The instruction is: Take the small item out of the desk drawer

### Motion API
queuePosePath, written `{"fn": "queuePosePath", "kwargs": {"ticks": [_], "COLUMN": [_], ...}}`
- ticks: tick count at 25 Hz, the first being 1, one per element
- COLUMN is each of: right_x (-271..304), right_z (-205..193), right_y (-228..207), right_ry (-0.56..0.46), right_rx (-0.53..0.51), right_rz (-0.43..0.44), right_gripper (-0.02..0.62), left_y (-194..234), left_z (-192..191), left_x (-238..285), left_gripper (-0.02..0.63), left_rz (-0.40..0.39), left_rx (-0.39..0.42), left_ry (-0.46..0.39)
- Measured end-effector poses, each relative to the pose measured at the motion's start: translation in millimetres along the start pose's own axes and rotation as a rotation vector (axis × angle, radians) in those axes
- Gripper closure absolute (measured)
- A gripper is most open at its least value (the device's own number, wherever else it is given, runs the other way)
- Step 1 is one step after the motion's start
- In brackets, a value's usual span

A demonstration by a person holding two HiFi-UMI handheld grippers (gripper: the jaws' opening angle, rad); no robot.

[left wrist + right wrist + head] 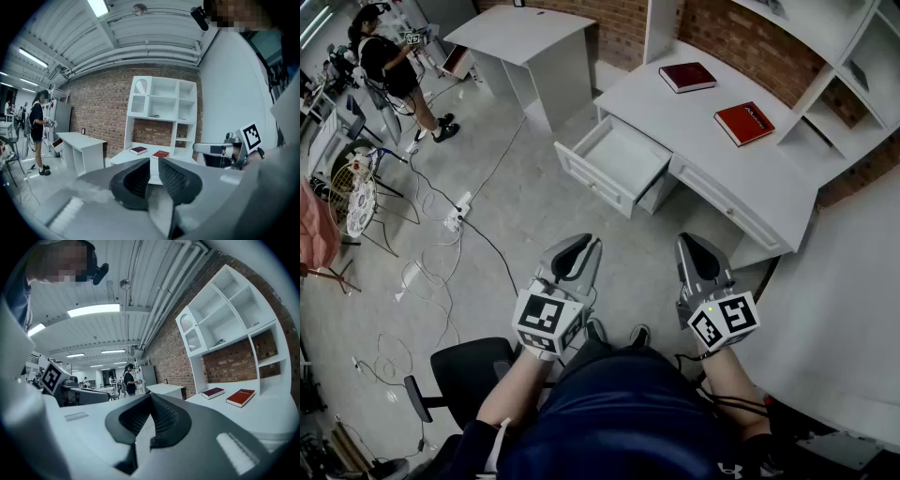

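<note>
The white desk [712, 131] stands ahead with its left drawer [614, 164] pulled open. The drawer's white inside looks bare from the head view, and no small item shows in it. My left gripper [586, 242] and right gripper [692, 240] hover side by side over the floor, well short of the drawer. Both are shut with nothing between the pads. In the left gripper view the shut left gripper [153, 166] points at the desk, with the right gripper [225, 150] beside it. In the right gripper view the right gripper [150, 399] stands level and shut.
Two red books [687, 77] [744, 123] lie on the desk under white shelves [161, 101]. A second white table [525, 37] stands at the back left, with a person [389, 66] beyond it. Cables and a power strip [455, 220] cross the floor. A black chair [464, 375] is below me.
</note>
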State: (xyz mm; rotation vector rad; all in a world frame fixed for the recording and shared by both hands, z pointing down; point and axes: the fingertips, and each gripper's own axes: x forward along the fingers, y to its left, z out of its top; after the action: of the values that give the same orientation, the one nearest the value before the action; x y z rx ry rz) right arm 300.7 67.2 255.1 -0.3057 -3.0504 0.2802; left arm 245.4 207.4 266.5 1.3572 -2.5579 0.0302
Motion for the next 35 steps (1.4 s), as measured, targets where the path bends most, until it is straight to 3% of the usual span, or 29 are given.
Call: {"fn": "queuePosePath", "kwargs": {"ticks": [10,20,28,35], "right_x": [-18,-23,32,112], "right_z": [4,-8,-24,-33], "right_y": [-21,-39,-27,7], "right_ry": [-0.003,0.002,0.050,0.095], "right_rx": [0.007,0.043,0.042,0.036], "right_rz": [0.026,0.050,0.076,0.089], "right_gripper": [0.594,0.592,0.592,0.592], "left_y": [-24,-35,23,109], "left_z": [4,-17,-32,-31], "left_x": [8,0,2,7], "left_gripper": [0.545,0.545,0.545,0.545], "left_rz": [0.039,0.100,0.143,0.144], "left_rx": [0.002,-0.023,-0.079,-0.110], "left_ry": [0.000,0.019,0.031,0.029]}}
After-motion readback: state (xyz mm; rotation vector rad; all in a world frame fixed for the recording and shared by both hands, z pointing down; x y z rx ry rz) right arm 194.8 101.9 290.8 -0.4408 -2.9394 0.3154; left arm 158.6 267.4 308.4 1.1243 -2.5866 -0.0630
